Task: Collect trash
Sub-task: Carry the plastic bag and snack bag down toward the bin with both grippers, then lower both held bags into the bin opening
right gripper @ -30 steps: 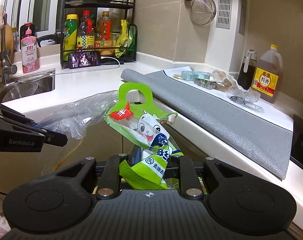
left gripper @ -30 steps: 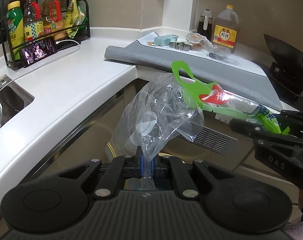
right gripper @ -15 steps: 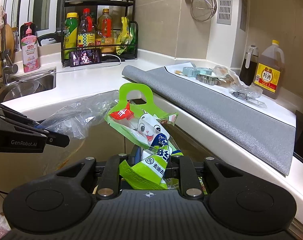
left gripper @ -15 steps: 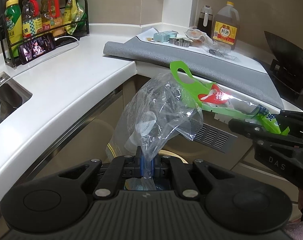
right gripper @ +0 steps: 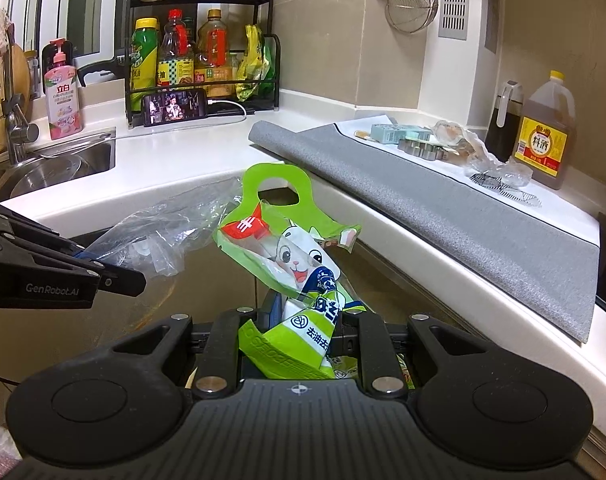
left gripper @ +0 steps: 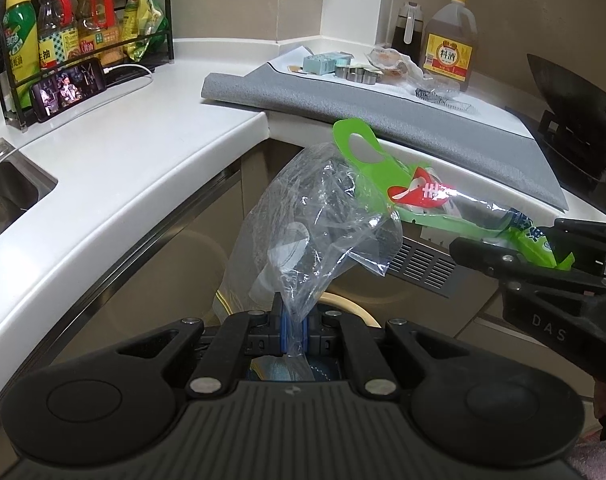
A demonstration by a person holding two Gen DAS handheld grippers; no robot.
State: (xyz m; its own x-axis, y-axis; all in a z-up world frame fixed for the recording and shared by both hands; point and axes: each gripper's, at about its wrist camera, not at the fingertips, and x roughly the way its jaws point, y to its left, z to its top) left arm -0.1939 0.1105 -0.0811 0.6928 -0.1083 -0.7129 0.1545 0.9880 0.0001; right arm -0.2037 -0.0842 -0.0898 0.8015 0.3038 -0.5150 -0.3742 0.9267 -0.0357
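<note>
Beside the counter (left gripper: 143, 168), both fingers (left gripper: 283, 322) angled downward

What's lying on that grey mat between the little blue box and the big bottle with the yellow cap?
Between the blue box and the bottle lie metal cookie cutters and crumpled clear plastic wrap, clearest in the right wrist view.

Open air below the counter edge (left gripper: 151, 216); grey mat (left gripper: 383, 112) overhanging alongside.

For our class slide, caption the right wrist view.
Right claw pinches a green cat-print package beside the kitchen counter.
</note>
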